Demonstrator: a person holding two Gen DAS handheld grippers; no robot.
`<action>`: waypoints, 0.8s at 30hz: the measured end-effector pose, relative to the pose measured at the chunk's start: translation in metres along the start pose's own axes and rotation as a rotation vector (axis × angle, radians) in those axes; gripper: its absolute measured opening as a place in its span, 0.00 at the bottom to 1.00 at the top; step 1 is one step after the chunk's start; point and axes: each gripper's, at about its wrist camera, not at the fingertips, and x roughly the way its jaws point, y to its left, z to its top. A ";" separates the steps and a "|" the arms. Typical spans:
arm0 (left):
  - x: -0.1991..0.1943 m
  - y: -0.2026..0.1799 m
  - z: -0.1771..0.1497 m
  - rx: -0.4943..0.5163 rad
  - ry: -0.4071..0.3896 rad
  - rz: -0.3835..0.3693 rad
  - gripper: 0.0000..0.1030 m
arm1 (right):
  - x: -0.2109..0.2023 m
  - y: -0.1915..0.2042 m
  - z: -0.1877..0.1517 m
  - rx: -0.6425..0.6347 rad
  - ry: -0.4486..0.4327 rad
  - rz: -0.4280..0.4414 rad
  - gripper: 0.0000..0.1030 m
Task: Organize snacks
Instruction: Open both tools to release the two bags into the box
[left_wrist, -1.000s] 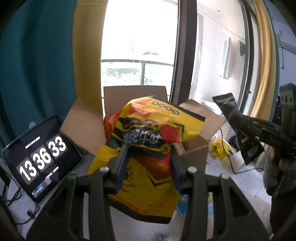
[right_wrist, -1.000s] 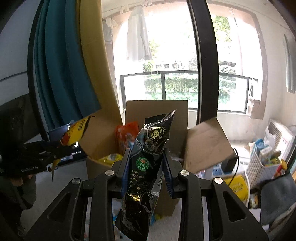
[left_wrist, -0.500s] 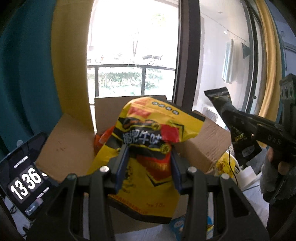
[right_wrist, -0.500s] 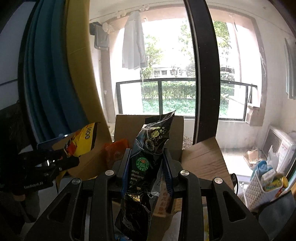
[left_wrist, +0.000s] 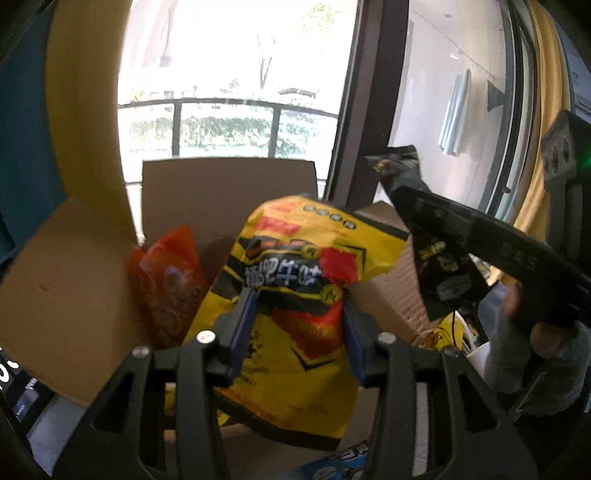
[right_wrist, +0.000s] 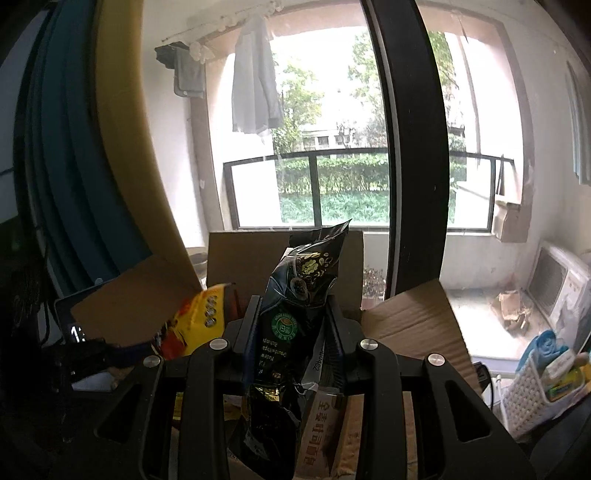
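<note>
Left wrist view: the yellow bag (left_wrist: 295, 295) is held upright between the left gripper's (left_wrist: 295, 328) just-loosening jaws, directly before the box (left_wrist: 229, 192).

Open brown cardboard box (left_wrist: 229, 199) ahead of both tongs, flaps spread left, right and rear. Orange-red snack packet (left_wrist: 170, 280) upright inside, at left. Large yellow crinkled snack bag (left_wrist: 295, 280) between left tongs (left_wrist: 297, 332), over box opening. Tall black foil pouch (right_wrist: 295, 317) between right tongs (right_wrist: 293, 332), right of yellow bag. White perforated plastic basket (right_wrist: 532, 395) far right of box. Glass balcony door (right_wrist: 332, 147) behind.
</note>
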 end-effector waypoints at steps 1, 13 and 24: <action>0.004 0.000 0.001 -0.004 0.007 -0.002 0.50 | 0.003 -0.001 0.000 0.007 0.004 -0.004 0.33; -0.015 0.005 -0.004 -0.032 -0.025 0.007 0.76 | -0.009 0.008 -0.001 -0.024 0.023 -0.032 0.55; -0.072 0.001 -0.012 -0.028 -0.084 -0.001 0.76 | -0.053 0.046 -0.009 -0.063 0.028 -0.023 0.55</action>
